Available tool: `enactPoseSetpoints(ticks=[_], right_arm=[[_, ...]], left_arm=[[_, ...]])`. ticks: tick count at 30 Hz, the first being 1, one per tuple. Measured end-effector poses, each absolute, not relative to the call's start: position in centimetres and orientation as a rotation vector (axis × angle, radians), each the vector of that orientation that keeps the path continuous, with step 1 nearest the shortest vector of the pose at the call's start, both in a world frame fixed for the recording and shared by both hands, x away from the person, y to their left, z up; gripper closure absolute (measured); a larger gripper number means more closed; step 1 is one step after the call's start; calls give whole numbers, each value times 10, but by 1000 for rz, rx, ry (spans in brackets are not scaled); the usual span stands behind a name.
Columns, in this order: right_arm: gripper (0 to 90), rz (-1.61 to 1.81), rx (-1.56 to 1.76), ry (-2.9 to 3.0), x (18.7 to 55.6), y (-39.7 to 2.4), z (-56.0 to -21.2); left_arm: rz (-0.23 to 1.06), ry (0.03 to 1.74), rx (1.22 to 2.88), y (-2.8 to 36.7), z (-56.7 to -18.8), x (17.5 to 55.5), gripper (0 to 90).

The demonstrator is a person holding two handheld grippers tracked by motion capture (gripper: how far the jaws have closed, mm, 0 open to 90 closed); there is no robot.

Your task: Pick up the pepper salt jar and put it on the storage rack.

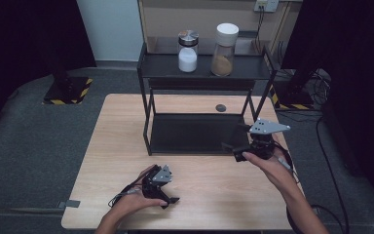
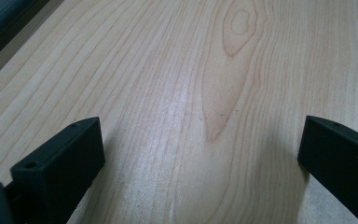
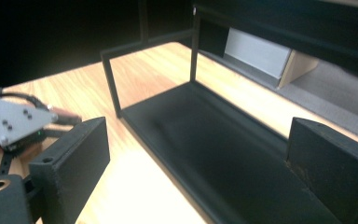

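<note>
The right gripper (image 1: 233, 148) is held in the person's right hand (image 1: 268, 163) above the table (image 1: 214, 195), just at the near right corner of the rack (image 1: 148, 122), its jaws pointing across toward the rack's lower shelf (image 1: 195, 134). Its jaws stand wide apart with nothing between them; in the right gripper view (image 3: 196, 163) the gap frames the near edge of the shelf (image 3: 205, 135), which lies just ahead of and below the jaws, not touching them. To this gripper's left, nearer the person, the left gripper (image 1: 168, 192) rests low on the bare wood in the left hand (image 1: 134, 200), well apart from the right one; its grey plate (image 3: 9, 121) shows beside the right gripper's left jaw. Its jaws are also spread wide and empty, with wood grain (image 2: 200, 116) between them in the left gripper view (image 2: 200, 154). Beyond the right gripper, past the shelf, a dark round spot (image 1: 220, 107) sits on the table behind the rack. Farther still and higher, on the rack's top shelf (image 1: 165, 70), stand two jars: one with white contents and a metal lid (image 1: 188, 51), and to its right, close by, one with brown contents and a white lid (image 1: 224, 48). Both are upright and well apart from either gripper.
</note>
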State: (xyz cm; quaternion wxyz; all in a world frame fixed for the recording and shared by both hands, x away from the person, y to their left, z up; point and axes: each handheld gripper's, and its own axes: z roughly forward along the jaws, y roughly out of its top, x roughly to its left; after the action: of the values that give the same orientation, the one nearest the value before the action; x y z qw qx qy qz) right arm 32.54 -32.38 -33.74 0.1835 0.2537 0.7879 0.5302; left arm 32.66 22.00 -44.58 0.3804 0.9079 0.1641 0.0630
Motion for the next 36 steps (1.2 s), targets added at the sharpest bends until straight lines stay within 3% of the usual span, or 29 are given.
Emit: enactPoseSetpoints(ticks=[36], right_arm=[[49,1421,822,2264,302,-350,-402]], left_arm=[[163,422,2317,220,-446,326,0]])
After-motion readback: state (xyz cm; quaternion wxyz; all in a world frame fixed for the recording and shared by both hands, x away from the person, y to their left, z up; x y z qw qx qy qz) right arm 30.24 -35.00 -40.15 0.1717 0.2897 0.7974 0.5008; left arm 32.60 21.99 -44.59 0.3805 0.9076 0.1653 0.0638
